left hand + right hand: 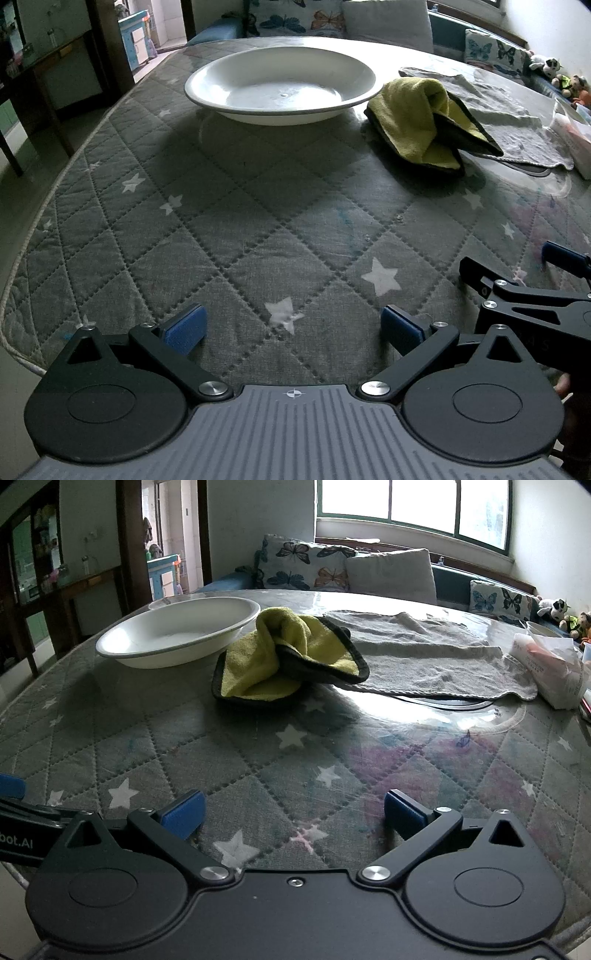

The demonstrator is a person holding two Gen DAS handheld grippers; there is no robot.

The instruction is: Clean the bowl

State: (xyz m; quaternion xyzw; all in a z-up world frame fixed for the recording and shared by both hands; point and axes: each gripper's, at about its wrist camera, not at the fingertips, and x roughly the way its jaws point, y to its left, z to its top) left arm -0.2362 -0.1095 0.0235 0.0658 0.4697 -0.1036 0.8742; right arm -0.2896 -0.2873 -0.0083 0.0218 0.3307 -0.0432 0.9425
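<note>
Ahead, the bowl (282,86) sits well beyond both grippers' spread, empty jaws.

1. I'm looking into a home living and dining room: a round table (184,746) under a quilted star-print cover.
2. Butterfly cushions (303,566) line a window bench.
3. Stuffed toys (557,614) sit at its end.

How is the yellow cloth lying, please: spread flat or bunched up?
Bunched up: the yellow cloth sits crumpled in folds beside the white bowl.
</note>
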